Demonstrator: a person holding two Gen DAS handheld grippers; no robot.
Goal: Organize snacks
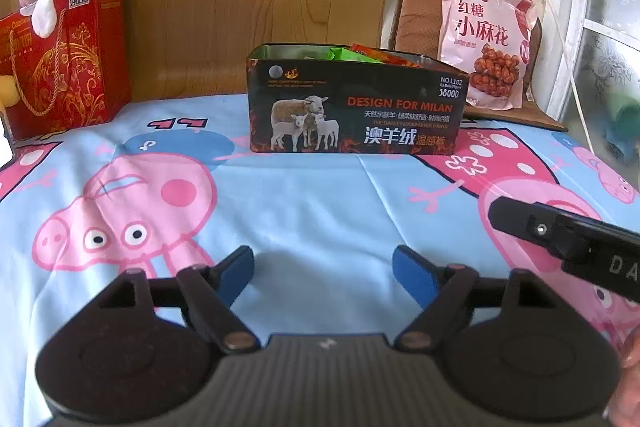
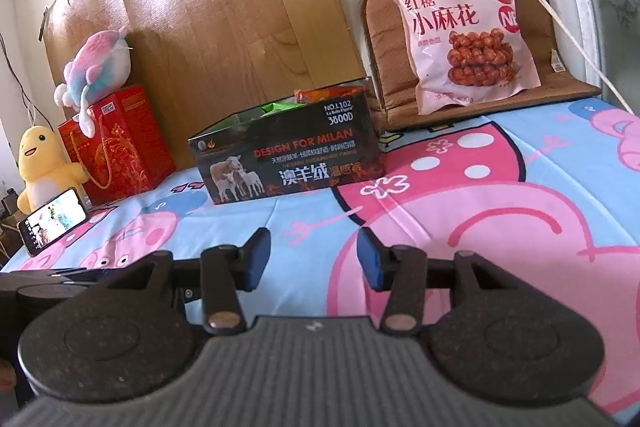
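Above bedsheet (image 1: 320, 211) — left gripper (image 1: 323, 267) empty | right gripper (image 2: 313, 259) empty, both angled downward.

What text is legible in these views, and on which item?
Black tin box: "DESIGN FOR MILAN"
Same box: "NO.L102", "3800D"
Same box: "澳羊绒"; the smaller lines around it are too blurred to read.
Pink snack bag: "红糖", "小麻花"; its small print and weight are unreadable.
Right gripper body at the edge of the left wrist view: "DA", cut off.
Red gift bag: gold lettering too blurred to read.
Phone: screen text too small.
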